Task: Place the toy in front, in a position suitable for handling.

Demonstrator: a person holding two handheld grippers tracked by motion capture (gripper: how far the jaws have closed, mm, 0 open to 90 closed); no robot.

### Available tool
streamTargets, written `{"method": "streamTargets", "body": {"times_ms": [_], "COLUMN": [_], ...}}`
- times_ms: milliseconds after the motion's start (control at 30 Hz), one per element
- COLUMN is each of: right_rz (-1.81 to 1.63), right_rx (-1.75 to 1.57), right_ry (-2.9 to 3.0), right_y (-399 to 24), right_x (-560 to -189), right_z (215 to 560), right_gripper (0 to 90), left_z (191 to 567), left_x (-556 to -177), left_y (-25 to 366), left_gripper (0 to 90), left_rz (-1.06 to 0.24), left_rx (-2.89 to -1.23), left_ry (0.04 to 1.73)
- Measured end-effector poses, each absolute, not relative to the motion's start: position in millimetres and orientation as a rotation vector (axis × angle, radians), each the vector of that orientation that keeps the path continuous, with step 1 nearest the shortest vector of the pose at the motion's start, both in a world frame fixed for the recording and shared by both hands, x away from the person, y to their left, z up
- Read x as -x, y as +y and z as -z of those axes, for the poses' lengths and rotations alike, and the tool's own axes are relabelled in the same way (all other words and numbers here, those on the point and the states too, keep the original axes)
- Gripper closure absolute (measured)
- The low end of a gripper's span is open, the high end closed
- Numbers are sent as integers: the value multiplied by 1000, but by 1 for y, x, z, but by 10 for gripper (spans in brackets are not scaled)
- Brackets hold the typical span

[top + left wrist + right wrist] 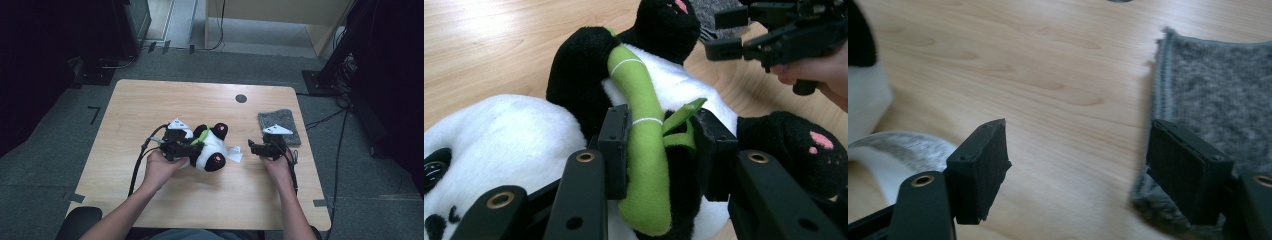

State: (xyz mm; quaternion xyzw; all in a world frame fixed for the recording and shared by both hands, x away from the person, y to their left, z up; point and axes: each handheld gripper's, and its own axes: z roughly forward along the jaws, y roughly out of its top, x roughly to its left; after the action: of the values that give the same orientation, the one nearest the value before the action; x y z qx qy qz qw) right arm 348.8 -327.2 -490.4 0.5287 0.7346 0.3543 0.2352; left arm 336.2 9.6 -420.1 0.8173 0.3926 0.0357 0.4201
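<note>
Jaws around plush panda's (524, 130) soft green stalk (644, 150)

The high view looks forward and down over the whole tabletop (150, 105). The left gripper view sits very close on the toy panda (514, 135), facing the other tool (724, 35) at 1 o'clock. The right gripper view skims low; both share the grey cloth (1218, 85), at 3 o'clock from the panda overhead.

Your left tongs (192, 148) are clamped tight, pointing toward your right tongs (251, 146). Those sit well apart, jaws gaping with nothing between, both forearms reaching in low.
</note>
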Motion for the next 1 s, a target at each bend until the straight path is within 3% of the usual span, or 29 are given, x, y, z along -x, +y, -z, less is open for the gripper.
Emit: {"method": "streamTargets", "body": {"times_ms": [167, 567, 1000], "right_rz": [-941, -860, -795], "right_rx": [-1457, -1530, -1589], "right_ry": [1954, 1885, 1869], "right_y": [-340, -373, -392], "right_x": [-360, -385, -398], "right_z": [482, 487, 499], "right_gripper": [274, 307, 286], "left_z": [422, 412, 401], "left_x": [-335, -335, -337], "left_y": [4, 18, 67], "left_gripper": [628, 382, 295], "left_rz": [-62, -37, -115], "left_rx": [-2032, -2044, -1998], "left_ry": [974, 904, 881]}}
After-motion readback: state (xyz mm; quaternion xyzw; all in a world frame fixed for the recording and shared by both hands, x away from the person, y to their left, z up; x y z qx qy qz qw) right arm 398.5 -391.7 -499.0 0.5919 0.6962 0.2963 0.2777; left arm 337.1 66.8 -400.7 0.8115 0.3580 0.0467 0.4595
